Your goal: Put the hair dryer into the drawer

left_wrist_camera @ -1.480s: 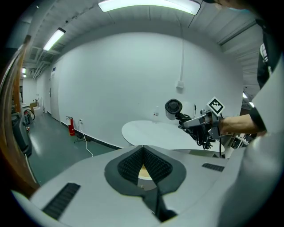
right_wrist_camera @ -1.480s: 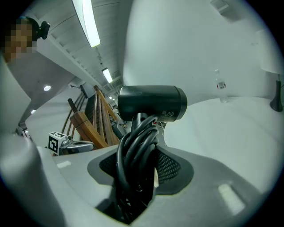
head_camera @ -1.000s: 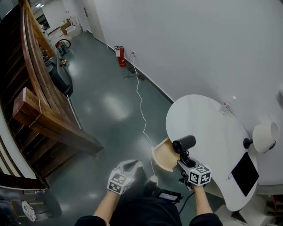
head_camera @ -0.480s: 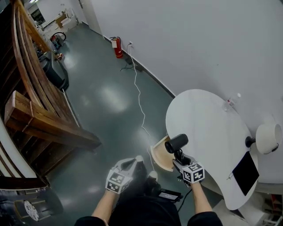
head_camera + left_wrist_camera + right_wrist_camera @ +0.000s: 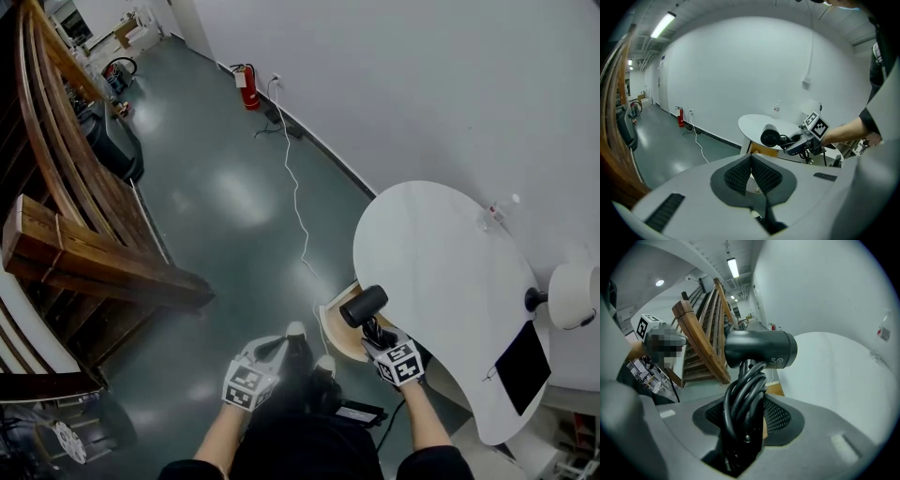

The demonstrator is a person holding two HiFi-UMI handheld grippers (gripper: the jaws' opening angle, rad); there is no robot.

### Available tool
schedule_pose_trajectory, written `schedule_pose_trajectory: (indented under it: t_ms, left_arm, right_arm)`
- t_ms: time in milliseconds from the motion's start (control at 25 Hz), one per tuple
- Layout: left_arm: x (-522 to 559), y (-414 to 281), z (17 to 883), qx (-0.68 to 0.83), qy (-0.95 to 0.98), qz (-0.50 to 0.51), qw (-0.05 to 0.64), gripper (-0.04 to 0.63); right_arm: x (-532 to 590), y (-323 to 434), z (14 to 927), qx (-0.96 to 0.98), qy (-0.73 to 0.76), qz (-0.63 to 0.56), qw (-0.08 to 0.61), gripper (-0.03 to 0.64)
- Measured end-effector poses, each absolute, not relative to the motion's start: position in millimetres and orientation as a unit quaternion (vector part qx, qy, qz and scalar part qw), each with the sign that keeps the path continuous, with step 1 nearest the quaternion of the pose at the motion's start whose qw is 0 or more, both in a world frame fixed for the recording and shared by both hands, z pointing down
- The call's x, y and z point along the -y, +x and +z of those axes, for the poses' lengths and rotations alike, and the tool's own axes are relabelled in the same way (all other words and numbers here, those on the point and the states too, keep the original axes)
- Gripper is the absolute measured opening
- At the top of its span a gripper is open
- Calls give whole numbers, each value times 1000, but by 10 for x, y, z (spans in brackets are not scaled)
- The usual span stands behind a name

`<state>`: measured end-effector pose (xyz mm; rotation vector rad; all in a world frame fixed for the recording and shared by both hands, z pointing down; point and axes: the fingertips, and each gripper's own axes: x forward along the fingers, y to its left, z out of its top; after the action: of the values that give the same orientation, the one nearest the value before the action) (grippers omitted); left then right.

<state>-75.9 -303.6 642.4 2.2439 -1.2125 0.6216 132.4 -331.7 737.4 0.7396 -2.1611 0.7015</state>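
Observation:
A black hair dryer with its cord wound round the handle is held by my right gripper, which is shut on that handle. It hangs just over the open wooden drawer at the near edge of the white table. In the right gripper view the dryer's barrel lies crosswise above the pads. My left gripper hovers to the left over the floor, shut with nothing in it. From the left gripper view I see the dryer, the right gripper and the drawer.
On the table are a black flat pad, a white lamp head and a small clear bottle. A white cable runs across the floor towards a fire extinguisher. A wooden staircase stands on the left.
My right gripper has come down and to the left with the hair dryer, ending over the drawer. The left gripper has sunk a little.

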Motion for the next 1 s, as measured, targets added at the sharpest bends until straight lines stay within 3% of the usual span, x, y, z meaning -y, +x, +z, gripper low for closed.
schedule_pose_trajectory:
  t_ms: [1000]
  left_arm:
    - [3003,-791,6571,443,819,243,272,12]
  right_arm:
    - [2978,1309,8330,802,214,280,482,192]
